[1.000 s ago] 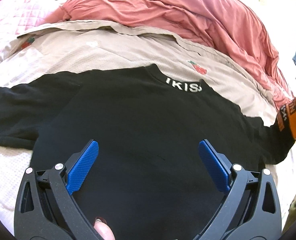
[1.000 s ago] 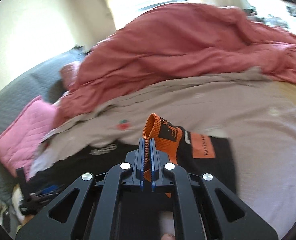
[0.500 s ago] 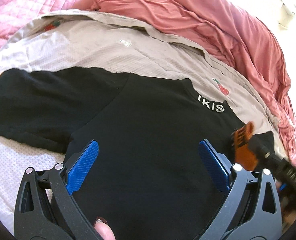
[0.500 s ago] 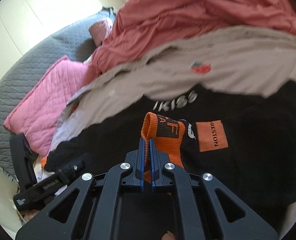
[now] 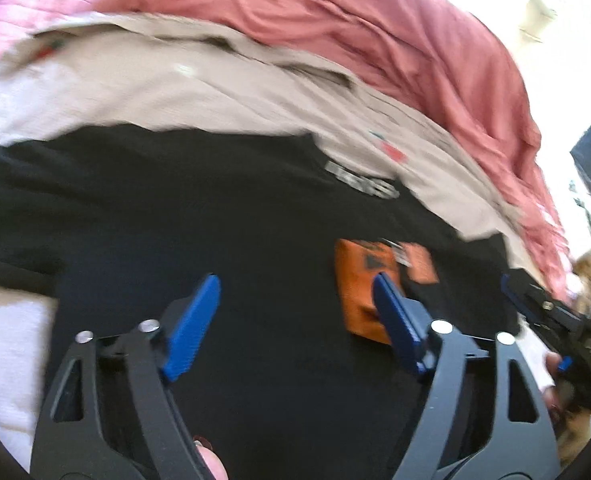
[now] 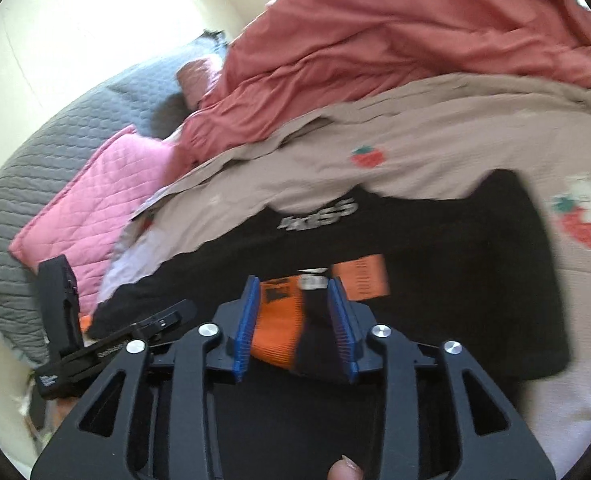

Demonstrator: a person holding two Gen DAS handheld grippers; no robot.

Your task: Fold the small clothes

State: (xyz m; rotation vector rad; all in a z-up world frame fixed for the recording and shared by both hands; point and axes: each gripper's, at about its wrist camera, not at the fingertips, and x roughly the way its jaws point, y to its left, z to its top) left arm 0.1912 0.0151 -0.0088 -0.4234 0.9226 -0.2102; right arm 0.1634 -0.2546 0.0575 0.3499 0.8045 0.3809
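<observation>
Left wrist view: we read the first sleeve fold as laid. The black top [image 5: 255,264] lies flat on the bed, its orange cuff [image 5: 359,280] at 3 o'clock. Our left claw [image 5: 295,320], angled down over the top, has just narrowed, gripping nothing.

Right wrist view: our right claw [image 6: 295,320] has just parted, straddling the cuff unclamped. Next, the opposite sleeve needs folding.

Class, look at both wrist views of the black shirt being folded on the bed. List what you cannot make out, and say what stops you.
- Collar lettering of the black shirt: left view, smeared by blur.
- Orange cuff: right view, print blurred, near end hidden behind the right tongs.
- Orange patch: right view, its text blurred.
- Shirt hem: both views, hidden by tongs bodies and the bottom edge.
- Left tongs: nothing between them.
</observation>
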